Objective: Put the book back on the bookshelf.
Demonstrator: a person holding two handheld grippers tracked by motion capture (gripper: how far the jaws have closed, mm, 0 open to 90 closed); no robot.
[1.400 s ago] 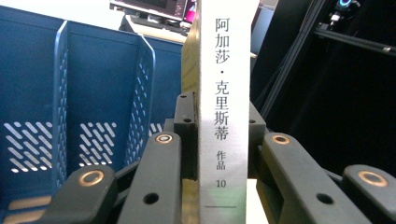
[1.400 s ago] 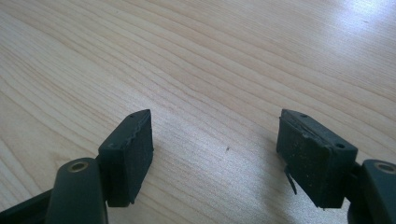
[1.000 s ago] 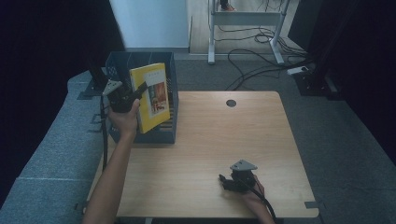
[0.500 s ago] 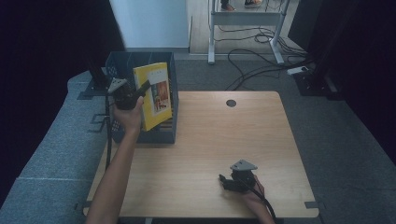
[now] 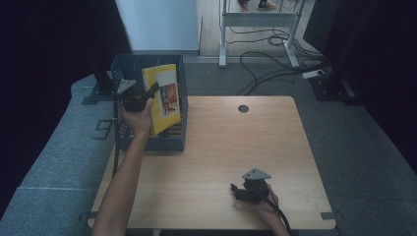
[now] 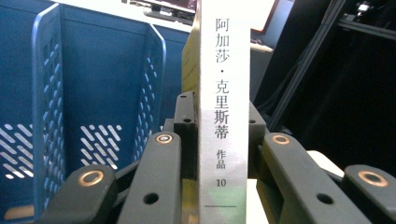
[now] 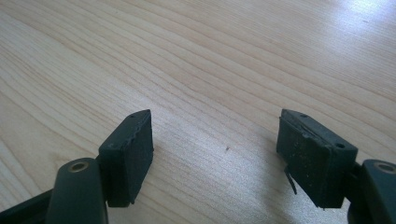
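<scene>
A lab or office: wooden desk [image 5: 231, 147] on grey carpet [image 5: 364, 147], loose cables [image 5: 265, 54], dark curtains [image 5: 49, 44]

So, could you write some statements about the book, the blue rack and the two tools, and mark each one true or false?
1. The left tool is shut on the yellow book. True.
2. The book lies flat on the table. False: it is held upright over the blue rack, at the table's left edge.
3. The right tool holds a pen. False: its jaws stand open with only bare wood between them.
4. The book's spine sits between the left tool's jaws in the left gripper view. True.
5. The rack stands in the middle of the table. False: it is at the far left corner.
</scene>
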